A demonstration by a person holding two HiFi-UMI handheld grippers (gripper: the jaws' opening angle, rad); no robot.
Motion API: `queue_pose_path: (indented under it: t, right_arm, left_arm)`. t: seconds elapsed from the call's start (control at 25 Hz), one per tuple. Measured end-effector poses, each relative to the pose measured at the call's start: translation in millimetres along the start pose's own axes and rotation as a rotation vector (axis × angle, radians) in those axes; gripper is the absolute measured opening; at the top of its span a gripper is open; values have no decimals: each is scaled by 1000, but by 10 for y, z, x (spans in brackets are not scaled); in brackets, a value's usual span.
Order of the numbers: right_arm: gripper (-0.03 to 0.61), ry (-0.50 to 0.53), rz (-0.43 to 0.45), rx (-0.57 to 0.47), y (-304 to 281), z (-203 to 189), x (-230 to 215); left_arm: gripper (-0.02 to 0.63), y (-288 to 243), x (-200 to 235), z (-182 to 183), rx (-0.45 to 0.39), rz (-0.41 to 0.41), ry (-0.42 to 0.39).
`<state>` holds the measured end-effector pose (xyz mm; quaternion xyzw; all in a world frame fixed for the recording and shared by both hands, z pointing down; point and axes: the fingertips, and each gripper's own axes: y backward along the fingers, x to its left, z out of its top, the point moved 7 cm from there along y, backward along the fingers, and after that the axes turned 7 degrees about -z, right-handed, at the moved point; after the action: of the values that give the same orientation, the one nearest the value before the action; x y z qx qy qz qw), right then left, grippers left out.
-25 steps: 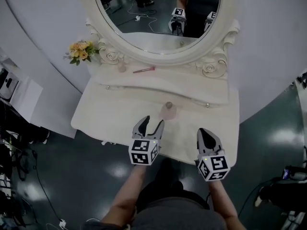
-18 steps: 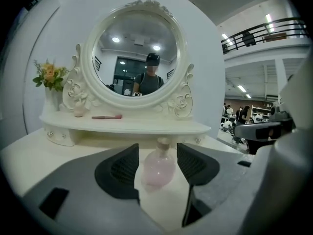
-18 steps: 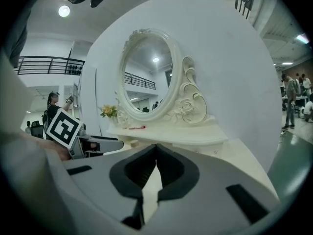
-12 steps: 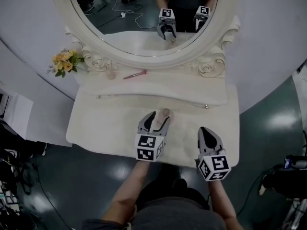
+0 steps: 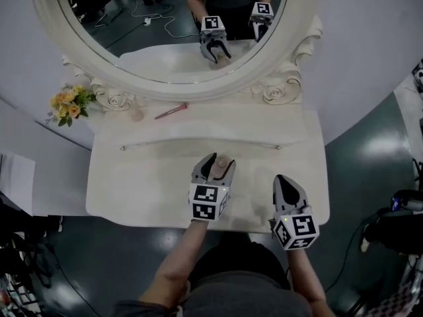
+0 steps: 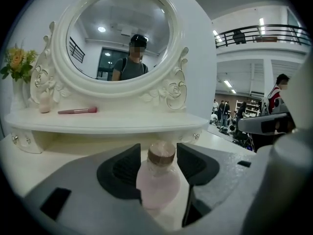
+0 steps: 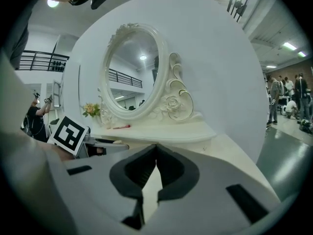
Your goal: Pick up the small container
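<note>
Nearest the camera, the person's bare forearms (image 5: 173,264) are reaching forward. Each is holding a grey plastic gripper that is carrying a cube printed with black-and-white square markers (image 5: 206,203).

The right gripper (image 5: 284,179) is hovering over the front edge of the dressing table (image 5: 125,183). Its dark padded jaws are pressing tip to tip with nothing between them.

The left gripper (image 5: 220,166) is sitting further in over the tabletop, with its jaws partly apart and bracketing the small container (image 6: 157,182). This is a rounded, frosted pale-pink bottle with a flat brownish round cap (image 6: 161,153). It is standing upright on the tabletop between the two ribbed black pads. A strip of cream surface is showing between the bottle and the right-hand pad, and whether the left-hand pad is touching it cannot be told.

The table is smooth, glossy cream with rounded corners. Beyond the bottle a raised curved shelf (image 5: 218,125) is running across the back. A slim pink cosmetic stick (image 5: 171,111) is lying on it, well apart from the bottle. A small pale vial (image 5: 137,115) is standing near the stick.

At the shelf's left end, a bunch of yellow and orange flowers (image 5: 66,103) is leaning outward.

Behind it all, an oval mirror in a cream frame carved with roses (image 5: 273,92) is reflecting both grippers.
</note>
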<state>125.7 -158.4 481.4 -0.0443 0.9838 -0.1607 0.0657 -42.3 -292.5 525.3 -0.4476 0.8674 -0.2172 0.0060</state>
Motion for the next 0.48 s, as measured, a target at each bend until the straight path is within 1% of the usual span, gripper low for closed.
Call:
queue_pose_path:
  t: [0.28, 0.48]
  right_arm:
    - [3, -11, -24, 11, -15, -22, -14]
    - [3, -19, -25, 15, -23, -41, -35]
  left_arm:
    - [230, -123, 24, -32, 29, -10, -21]
    - [211, -162, 36, -41, 35, 7, -44]
